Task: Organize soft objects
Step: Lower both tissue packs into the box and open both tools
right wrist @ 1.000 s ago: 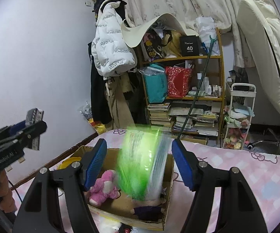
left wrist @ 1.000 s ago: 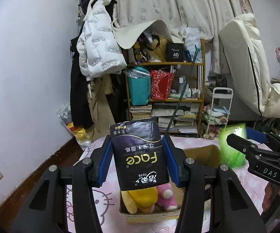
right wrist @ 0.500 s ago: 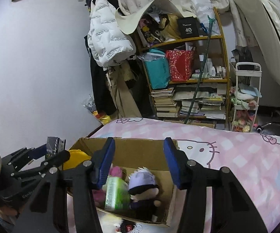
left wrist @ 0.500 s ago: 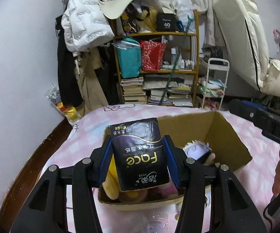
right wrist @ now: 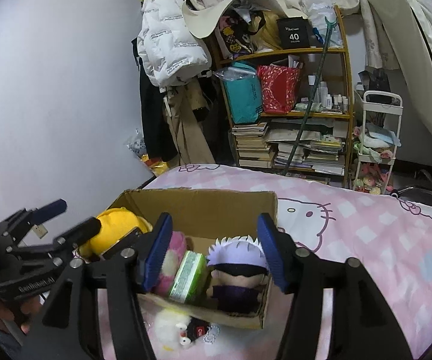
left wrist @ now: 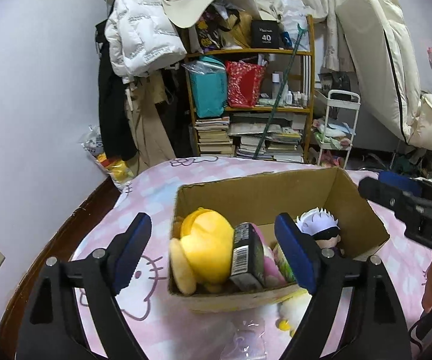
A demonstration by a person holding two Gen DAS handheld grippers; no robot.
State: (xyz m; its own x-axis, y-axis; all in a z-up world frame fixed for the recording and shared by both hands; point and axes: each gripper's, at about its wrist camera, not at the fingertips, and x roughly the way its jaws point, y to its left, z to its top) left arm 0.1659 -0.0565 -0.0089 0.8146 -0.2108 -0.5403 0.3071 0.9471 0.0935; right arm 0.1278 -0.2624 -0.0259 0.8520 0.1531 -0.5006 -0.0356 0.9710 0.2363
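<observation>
Both grippers empty, jaws wide: left gripper (left wrist: 216, 250), right gripper (right wrist: 214, 252) over cardboard box (left wrist: 263, 192). Black tissue pack (left wrist: 247, 256) wedged beside yellow plush (left wrist: 207, 246).

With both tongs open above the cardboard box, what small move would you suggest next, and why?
Probably lower the open right tongs toward the white fluffy plush toy lying on the pink bedsheet just outside the brown cardboard box; the other soft items already sit inside.

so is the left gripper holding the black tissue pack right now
No, the left gripper has its jaws wide apart and empty, and the black tissue pack sits in the cardboard box.
</observation>
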